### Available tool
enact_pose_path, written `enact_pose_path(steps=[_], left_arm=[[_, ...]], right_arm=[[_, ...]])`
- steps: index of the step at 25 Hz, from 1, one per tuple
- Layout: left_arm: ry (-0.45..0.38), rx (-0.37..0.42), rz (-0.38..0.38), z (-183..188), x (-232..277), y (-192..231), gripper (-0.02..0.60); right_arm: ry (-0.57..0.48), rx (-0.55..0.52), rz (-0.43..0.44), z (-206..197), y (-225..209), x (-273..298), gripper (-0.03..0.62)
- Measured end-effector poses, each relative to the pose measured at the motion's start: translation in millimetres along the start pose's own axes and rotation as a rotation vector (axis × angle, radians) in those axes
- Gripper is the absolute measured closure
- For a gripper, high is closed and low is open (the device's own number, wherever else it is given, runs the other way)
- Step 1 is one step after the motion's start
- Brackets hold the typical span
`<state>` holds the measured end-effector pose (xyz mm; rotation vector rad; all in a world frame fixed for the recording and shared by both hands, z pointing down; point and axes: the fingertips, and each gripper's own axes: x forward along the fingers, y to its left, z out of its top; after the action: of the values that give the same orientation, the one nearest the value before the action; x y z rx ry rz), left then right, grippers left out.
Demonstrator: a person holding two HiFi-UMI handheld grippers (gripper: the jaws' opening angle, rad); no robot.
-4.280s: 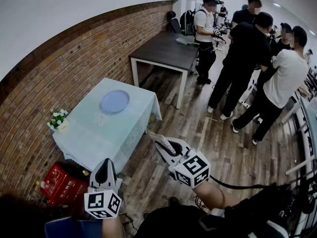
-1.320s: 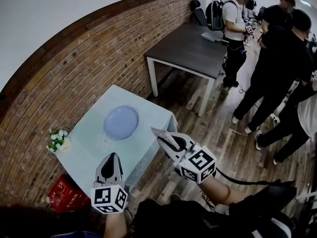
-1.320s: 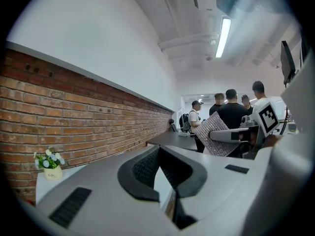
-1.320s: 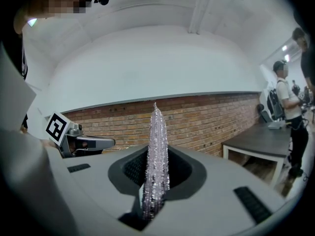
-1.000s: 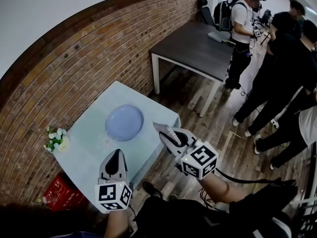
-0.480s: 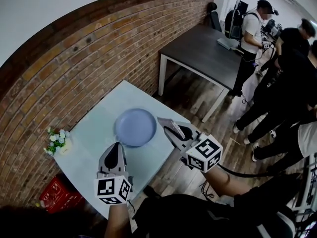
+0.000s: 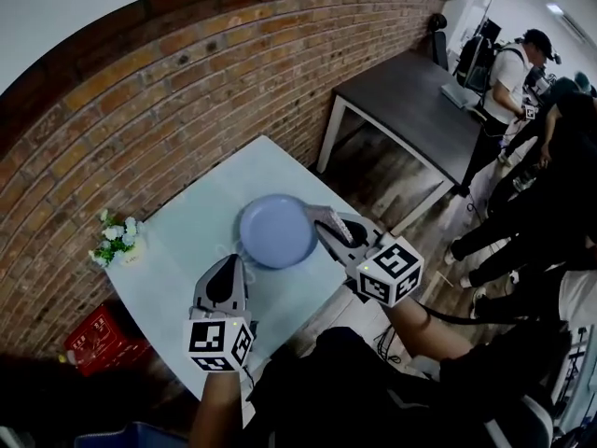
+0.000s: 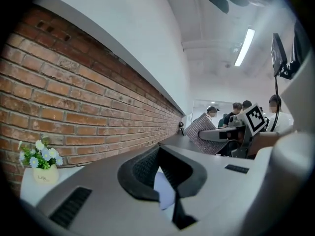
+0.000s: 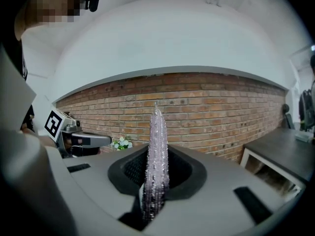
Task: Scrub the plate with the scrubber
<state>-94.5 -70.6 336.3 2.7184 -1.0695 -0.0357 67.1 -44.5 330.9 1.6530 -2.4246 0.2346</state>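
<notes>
Grips the glittery scrubber (image 9: 156, 151) edge-on between the shut-tight jaws of the right gripper (image 7: 332, 233), its tip at the right rim of the blue plate (image 7: 276, 231); cannot tell if touching. Holds the left gripper (image 7: 228, 267) over the table (image 7: 182, 222), just short of the plate, jaws pressed together on nothing. Finds the plate flat near the table's right corner, a flower pot (image 7: 117, 242) at the left corner.
</notes>
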Motion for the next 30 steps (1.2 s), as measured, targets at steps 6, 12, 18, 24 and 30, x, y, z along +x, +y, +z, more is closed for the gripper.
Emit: enact_pose_path(steps=[6, 12, 18, 24, 30], left_arm=[[0.069, 0.004, 0.082, -21, 15, 11, 0.569], [0.077, -0.039, 0.155, -39, 32, 17, 0.569], [0.141, -0.057, 0.306, -64, 49, 23, 0.569], [0.197, -0.086, 0.432, -102, 62, 28, 0.569], [0.22, -0.193, 0.538, -139, 73, 27, 0.568]], right_arm=[[0.034, -0.014, 0.085, -6, -15, 45, 0.537], [0.105, -0.055, 0.234, -30, -33, 85, 0.537], [0.18, -0.089, 0.425, -55, -48, 128, 0.537], [0.253, -0.162, 0.608, -91, -47, 162, 0.537], [0.362, -0.207, 0.788, -130, -38, 183, 0.534]])
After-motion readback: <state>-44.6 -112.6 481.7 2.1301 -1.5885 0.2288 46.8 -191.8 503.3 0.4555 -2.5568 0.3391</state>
